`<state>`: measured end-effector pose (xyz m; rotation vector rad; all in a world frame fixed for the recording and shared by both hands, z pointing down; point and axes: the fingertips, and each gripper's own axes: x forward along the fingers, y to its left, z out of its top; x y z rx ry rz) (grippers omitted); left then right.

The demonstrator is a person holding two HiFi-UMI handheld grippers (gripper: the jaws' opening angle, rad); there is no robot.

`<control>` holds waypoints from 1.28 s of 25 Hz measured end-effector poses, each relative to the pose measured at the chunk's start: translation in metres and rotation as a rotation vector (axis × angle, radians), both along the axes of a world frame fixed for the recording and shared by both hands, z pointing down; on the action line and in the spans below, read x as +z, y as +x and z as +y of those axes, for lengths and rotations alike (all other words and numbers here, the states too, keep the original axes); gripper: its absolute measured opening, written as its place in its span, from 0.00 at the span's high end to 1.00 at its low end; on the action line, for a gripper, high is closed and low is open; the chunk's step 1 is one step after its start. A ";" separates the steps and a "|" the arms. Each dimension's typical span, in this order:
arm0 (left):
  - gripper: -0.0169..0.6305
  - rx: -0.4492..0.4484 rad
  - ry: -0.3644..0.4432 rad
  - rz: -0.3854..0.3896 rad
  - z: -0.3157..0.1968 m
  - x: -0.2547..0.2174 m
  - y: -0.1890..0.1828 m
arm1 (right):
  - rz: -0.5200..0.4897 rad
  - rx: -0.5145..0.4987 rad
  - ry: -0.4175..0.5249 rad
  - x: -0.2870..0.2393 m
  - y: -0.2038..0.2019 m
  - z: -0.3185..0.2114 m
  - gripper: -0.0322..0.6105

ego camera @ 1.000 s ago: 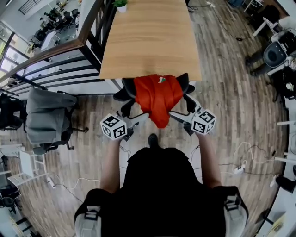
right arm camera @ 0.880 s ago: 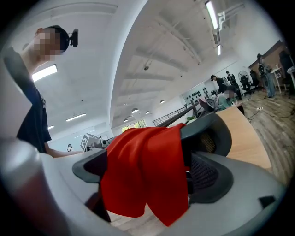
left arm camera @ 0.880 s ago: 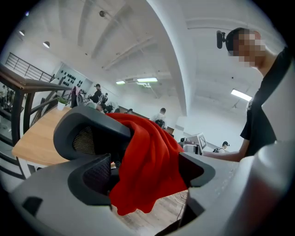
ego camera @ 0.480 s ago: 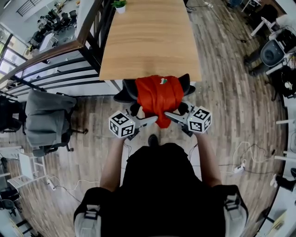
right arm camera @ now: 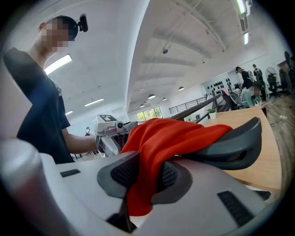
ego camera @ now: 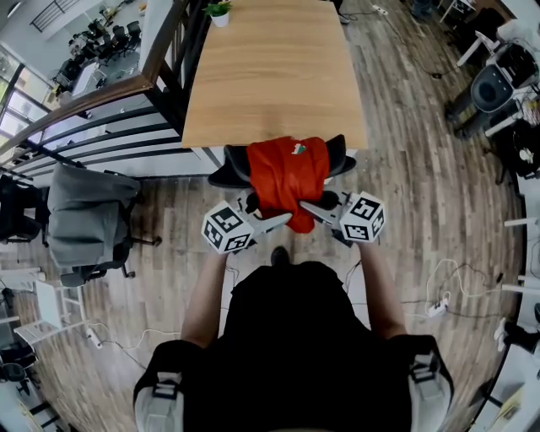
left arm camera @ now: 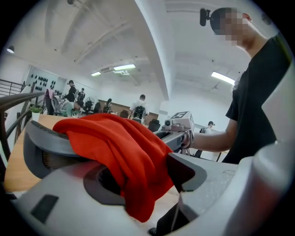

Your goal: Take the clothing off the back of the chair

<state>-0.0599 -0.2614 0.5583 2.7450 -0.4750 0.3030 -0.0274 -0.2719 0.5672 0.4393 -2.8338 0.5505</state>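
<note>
A red garment point(ego camera: 287, 169) hangs over the black back of an office chair point(ego camera: 224, 174), its hem falling toward me. My left gripper point(ego camera: 285, 220) reaches the hem from the left. In the left gripper view the garment point(left arm camera: 115, 143) hangs between the jaws of that gripper point(left arm camera: 143, 184), which are closing with a gap still left. My right gripper point(ego camera: 305, 206) comes in from the right. In the right gripper view its jaws point(right arm camera: 147, 179) are closing and pinch a fold of the garment point(right arm camera: 170, 133) beside the chair back point(right arm camera: 235, 138).
A long wooden table point(ego camera: 270, 67) stands just beyond the chair, with a small potted plant point(ego camera: 219, 10) at its far end. A metal railing point(ego camera: 101, 110) runs at the left. A chair draped in grey cloth point(ego camera: 84, 211) is at the left, and cables point(ego camera: 439, 295) lie on the floor at the right.
Both grippers moved in from either side toward the garment's hanging hem. The right jaws closed onto the cloth and the left jaws narrowed around it.
</note>
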 end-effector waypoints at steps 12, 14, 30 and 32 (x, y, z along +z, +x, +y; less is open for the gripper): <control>0.72 0.051 0.075 -0.012 0.004 -0.023 0.005 | -0.085 -0.058 0.031 -0.024 -0.008 0.006 0.86; 0.73 0.059 0.077 -0.003 0.004 -0.028 0.006 | -0.101 -0.060 0.031 -0.029 -0.008 0.005 0.86; 0.73 0.107 0.130 0.045 0.010 -0.063 0.015 | -0.139 -0.085 0.120 -0.067 -0.004 0.011 0.87; 0.73 0.108 0.126 0.053 0.011 -0.069 0.016 | -0.147 -0.088 0.130 -0.073 -0.004 0.012 0.87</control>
